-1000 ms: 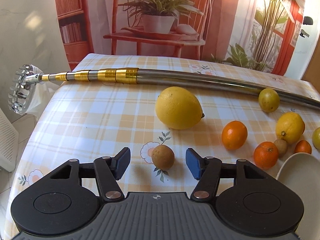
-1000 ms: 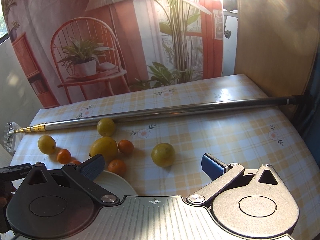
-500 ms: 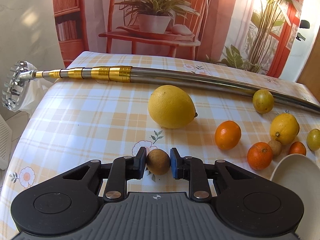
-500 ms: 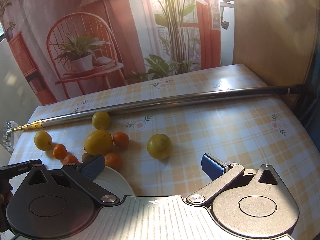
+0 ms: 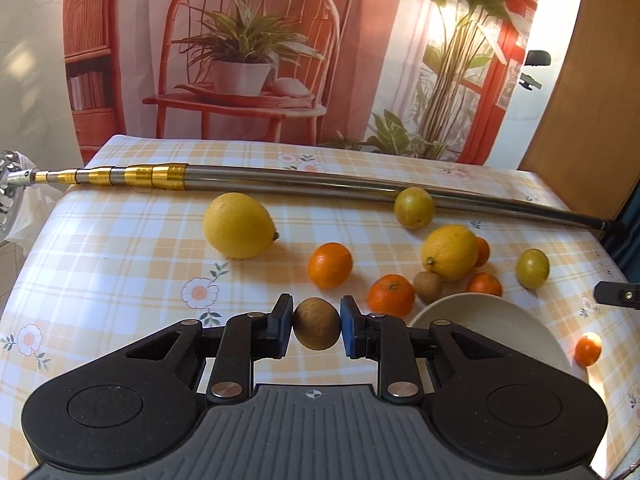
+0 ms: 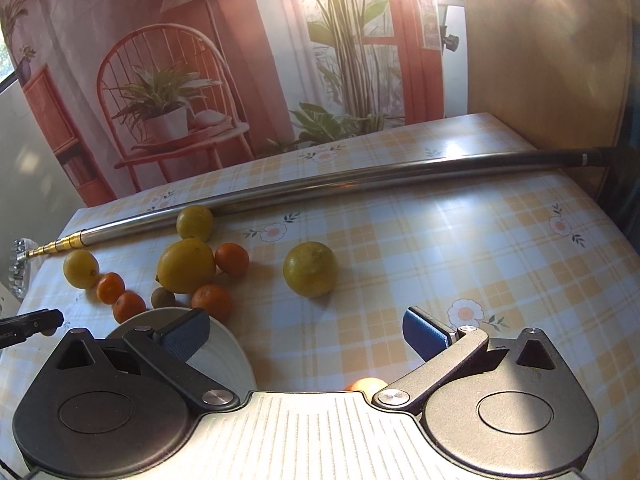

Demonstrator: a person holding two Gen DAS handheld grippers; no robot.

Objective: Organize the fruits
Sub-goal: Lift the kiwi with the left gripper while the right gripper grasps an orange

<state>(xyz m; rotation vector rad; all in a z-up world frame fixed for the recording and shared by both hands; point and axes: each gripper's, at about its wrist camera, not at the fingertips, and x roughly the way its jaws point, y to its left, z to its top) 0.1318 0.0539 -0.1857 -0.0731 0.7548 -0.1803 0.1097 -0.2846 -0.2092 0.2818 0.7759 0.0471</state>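
Checked tablecloth [image 5: 120, 264]; left fingers [image 5: 316, 326] clamping brown fruit [image 5: 317, 323], right fingers [image 6: 306, 330] spread, bowl [image 5: 472, 312] half-hidden.

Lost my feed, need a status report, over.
Left gripper shut on brown fruit. Right gripper open, empty. Plate beside it, path clear.

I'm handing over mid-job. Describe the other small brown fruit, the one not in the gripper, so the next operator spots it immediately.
Find the white bowl at the table's near right, then the cluster of citrus along its far rim. The small brown fruit sits there between an orange and the lemon. It alone is dull, rough and tan; its neighbours are glossy orange or yellow.
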